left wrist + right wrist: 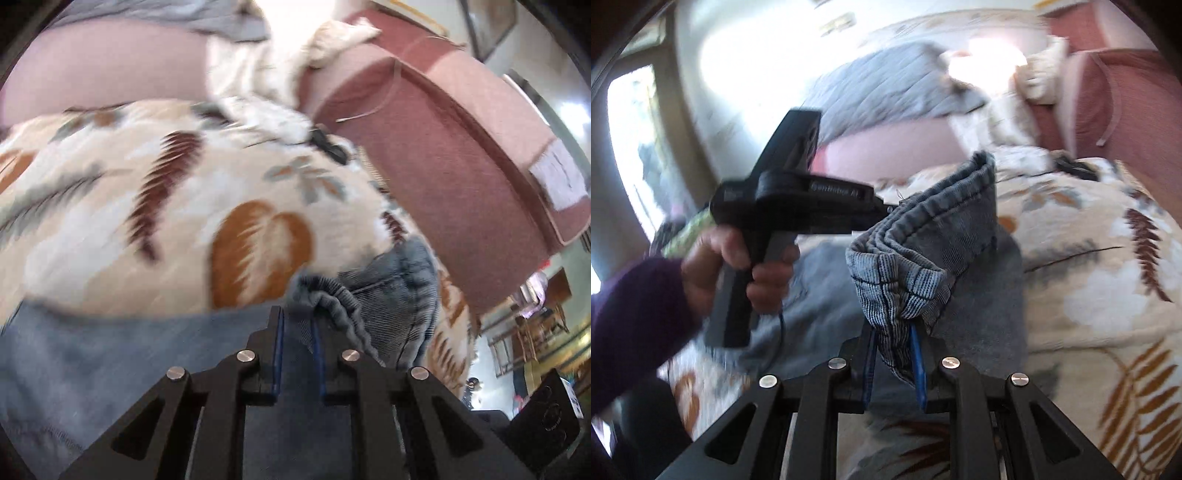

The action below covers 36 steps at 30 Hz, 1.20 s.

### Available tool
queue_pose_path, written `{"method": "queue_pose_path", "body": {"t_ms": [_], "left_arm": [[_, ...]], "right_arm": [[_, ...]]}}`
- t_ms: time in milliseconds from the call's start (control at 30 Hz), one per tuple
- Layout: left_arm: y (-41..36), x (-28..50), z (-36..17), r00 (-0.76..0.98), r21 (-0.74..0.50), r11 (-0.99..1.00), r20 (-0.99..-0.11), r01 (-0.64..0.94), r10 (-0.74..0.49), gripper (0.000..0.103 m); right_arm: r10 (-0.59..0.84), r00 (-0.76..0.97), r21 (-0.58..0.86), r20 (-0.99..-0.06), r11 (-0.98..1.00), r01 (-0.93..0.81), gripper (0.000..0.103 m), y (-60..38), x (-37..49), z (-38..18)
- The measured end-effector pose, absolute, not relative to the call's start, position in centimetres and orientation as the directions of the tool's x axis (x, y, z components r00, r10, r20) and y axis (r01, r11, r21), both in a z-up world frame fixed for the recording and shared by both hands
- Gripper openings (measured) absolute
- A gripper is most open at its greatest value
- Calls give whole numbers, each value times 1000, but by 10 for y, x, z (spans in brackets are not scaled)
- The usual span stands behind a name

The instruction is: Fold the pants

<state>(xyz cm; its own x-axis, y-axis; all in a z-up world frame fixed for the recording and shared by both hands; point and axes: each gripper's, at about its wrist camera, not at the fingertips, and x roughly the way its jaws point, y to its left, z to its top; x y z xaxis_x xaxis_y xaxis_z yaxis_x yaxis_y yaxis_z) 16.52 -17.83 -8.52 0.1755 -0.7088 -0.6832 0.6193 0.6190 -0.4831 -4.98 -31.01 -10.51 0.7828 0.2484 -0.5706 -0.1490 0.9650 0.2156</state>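
Blue denim pants (388,295) lie on a leaf-patterned blanket (184,206) on a bed. My left gripper (298,325) is shut on a bunched hem of the pants, which rise in folds just beyond its fingertips. My right gripper (894,343) is shut on the other bunched end of the pants (923,251) and holds it lifted above the blanket (1089,277). The left gripper's black body (798,199), held by a hand in a purple sleeve, shows in the right wrist view, its tip at the same lifted denim. The rest of the pants spreads flat below both grippers.
A dusty-red upholstered headboard or sofa (461,155) runs along the right. A grey quilted pillow (886,85) and pink sheet (886,155) lie at the far side. A small black object (328,144) rests on the blanket. A window (631,147) is at left.
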Motion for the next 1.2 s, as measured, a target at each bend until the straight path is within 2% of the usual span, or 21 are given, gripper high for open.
{"method": "queue_pose_path", "body": {"t_ms": [167,267,367,400,433,467,567,633,733,800,867,1033,1133,1200], "left_arm": [[-134,170,-103,241,-483,707,-710,516,-661,14],[-114,175,-111,242,-519,731,-716,442,-655,14],[-109,170,-107,257,-511,743,-720,432,-644,15],[-109,167,-105,256,-508,740,-719,442,-646,15],[-111,160,-99,260,-496,734,-716,464,-648,15],[-113,155,-95,265,-485,731,-714,481,-648,16],[-124,139,-83,278,-460,721,-707,519,-651,33],[-131,129,-77,282,-451,708,-696,544,-660,34],[-145,117,-71,300,-417,706,-696,572,-653,34],[-157,110,-70,323,-366,721,-711,589,-625,34],[-169,106,-73,333,-322,731,-731,601,-596,34],[-188,103,-92,357,-170,787,-820,594,-447,34],[-185,105,-108,326,-166,799,-850,578,-413,34],[-180,107,-113,321,-171,808,-856,564,-406,42]], "right_arm": [[264,718,151,-643,964,-220,19,-284,-44,-126],[271,670,155,-691,961,-228,26,-280,-37,-137],[332,637,202,-696,942,-270,43,-282,-36,-139],[366,623,230,-691,929,-291,52,-283,-35,-138],[425,599,281,-679,904,-323,56,-285,-34,-136],[459,593,308,-661,887,-343,57,-287,-35,-133],[541,614,381,-574,841,-385,57,-302,-44,-120],[561,660,442,-500,821,-362,58,-325,-49,-112],[509,726,481,-463,832,-276,58,-349,-48,-109],[464,741,493,-485,845,-206,58,-361,-42,-114],[403,734,451,-547,880,-147,58,-360,-36,-122],[334,674,349,-659,930,-120,58,-344,-28,-139],[327,613,349,-719,933,-87,59,-344,-22,-157],[339,611,367,-716,927,-84,59,-347,-22,-157]]}}
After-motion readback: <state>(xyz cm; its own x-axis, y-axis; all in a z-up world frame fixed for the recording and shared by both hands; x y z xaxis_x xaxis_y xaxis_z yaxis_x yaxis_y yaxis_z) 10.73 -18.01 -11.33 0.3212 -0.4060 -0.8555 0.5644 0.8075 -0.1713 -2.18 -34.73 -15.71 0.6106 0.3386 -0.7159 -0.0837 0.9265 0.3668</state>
